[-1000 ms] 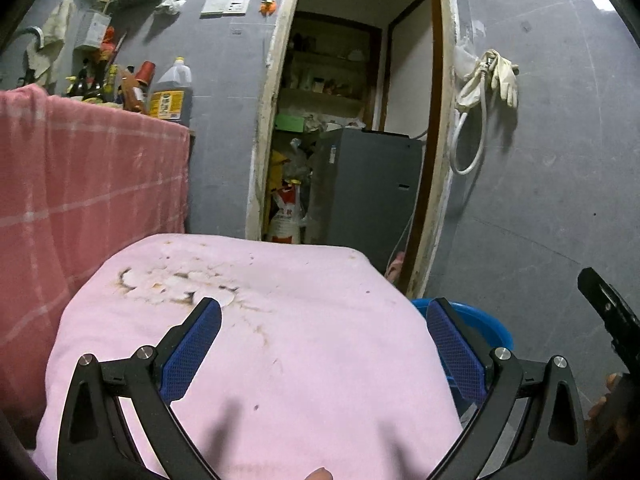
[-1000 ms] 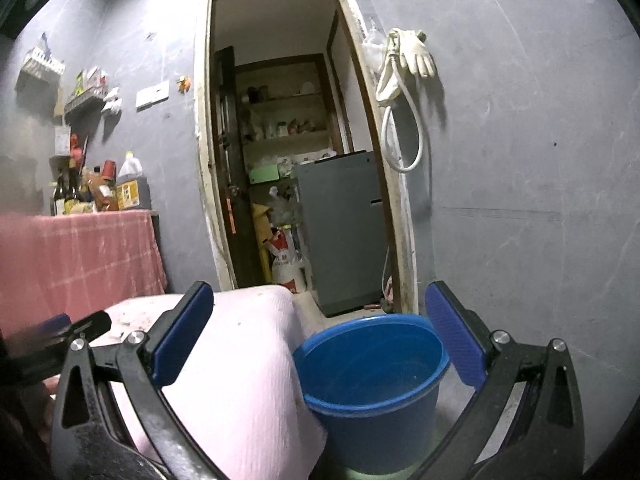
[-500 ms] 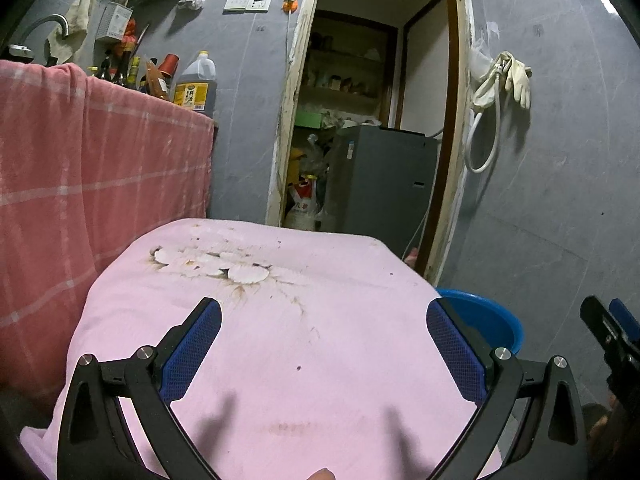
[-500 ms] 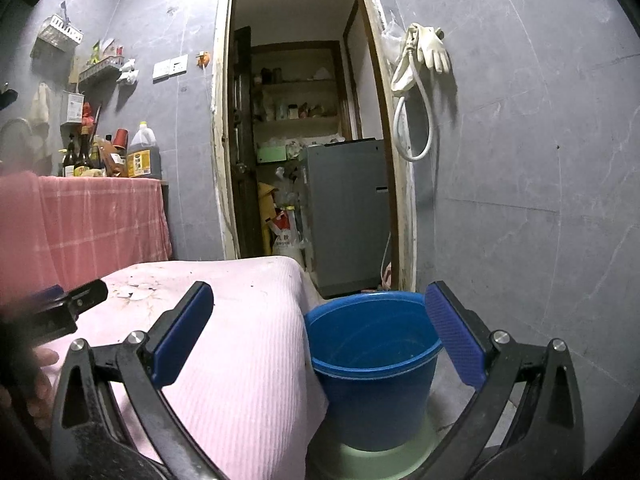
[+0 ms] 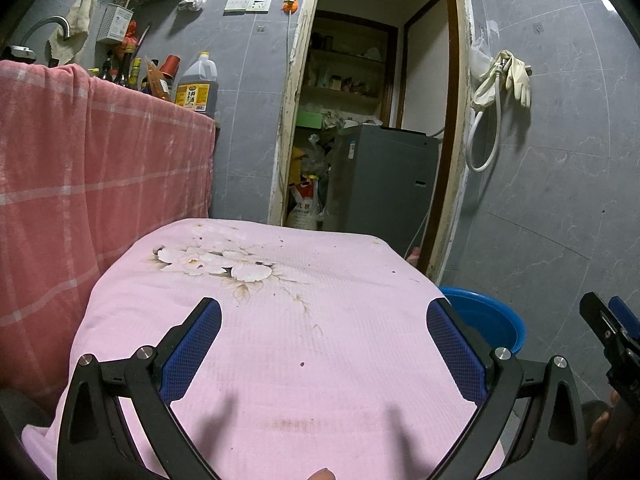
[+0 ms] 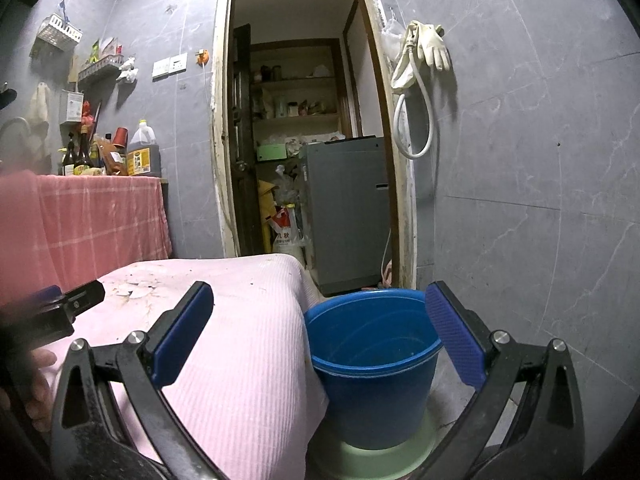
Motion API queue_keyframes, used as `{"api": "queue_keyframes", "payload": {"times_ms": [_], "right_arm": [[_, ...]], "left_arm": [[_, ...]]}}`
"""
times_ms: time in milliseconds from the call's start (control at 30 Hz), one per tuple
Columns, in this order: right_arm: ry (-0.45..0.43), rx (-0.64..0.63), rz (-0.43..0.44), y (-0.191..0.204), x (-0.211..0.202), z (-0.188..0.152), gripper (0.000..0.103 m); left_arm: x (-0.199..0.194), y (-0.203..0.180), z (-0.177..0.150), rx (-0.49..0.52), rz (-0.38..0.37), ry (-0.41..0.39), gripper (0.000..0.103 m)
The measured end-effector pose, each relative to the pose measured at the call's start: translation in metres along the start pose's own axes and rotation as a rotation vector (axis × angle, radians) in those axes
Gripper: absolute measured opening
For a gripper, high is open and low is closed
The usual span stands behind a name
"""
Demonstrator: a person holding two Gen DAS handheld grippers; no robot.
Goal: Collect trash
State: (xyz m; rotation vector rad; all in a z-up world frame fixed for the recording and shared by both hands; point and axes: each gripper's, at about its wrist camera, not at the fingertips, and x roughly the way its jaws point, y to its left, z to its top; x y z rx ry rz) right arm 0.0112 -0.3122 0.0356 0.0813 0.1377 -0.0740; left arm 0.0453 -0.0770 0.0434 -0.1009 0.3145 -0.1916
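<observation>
Left wrist view: the left gripper (image 5: 324, 344) is held spread over the pink cloth (image 5: 320, 300); the right gripper (image 6: 320, 332) is spread, blue bucket (image 6: 372, 364) framed between its fingers.

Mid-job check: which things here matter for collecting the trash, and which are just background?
For the job: blue bucket; small dark crumbs on the pink cloth; left gripper and right gripper, both open and empty.

Just there: oil jug; rubber gloves; hose; grey appliance; red checked cloth.
</observation>
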Motion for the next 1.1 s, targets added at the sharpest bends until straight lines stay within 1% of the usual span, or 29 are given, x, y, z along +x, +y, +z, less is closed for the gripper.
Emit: {"api": "queue_keyframes", "payload": {"times_ms": [400, 567, 800, 1100], "right_arm": [[0.004, 0.000, 0.000, 0.0008, 0.0006, 0.0004, 0.103], [0.004, 0.002, 0.000, 0.0007, 0.0010, 0.0007, 0.103], [0.006, 0.001, 0.000, 0.0003, 0.0007, 0.0006, 0.103], [0.010, 0.004, -0.002, 0.0006, 0.0010, -0.0013, 0.103]], "left_arm": [[0.0001, -0.0007, -0.0009, -0.003, 0.006, 0.000, 0.101], [-0.0001, -0.0003, -0.0021, -0.012, -0.008, 0.004, 0.101], [-0.0012, -0.0034, -0.0034, -0.017, 0.006, -0.005, 0.101], [-0.0005, -0.0042, -0.0042, -0.015, 0.004, -0.001, 0.101]]}}
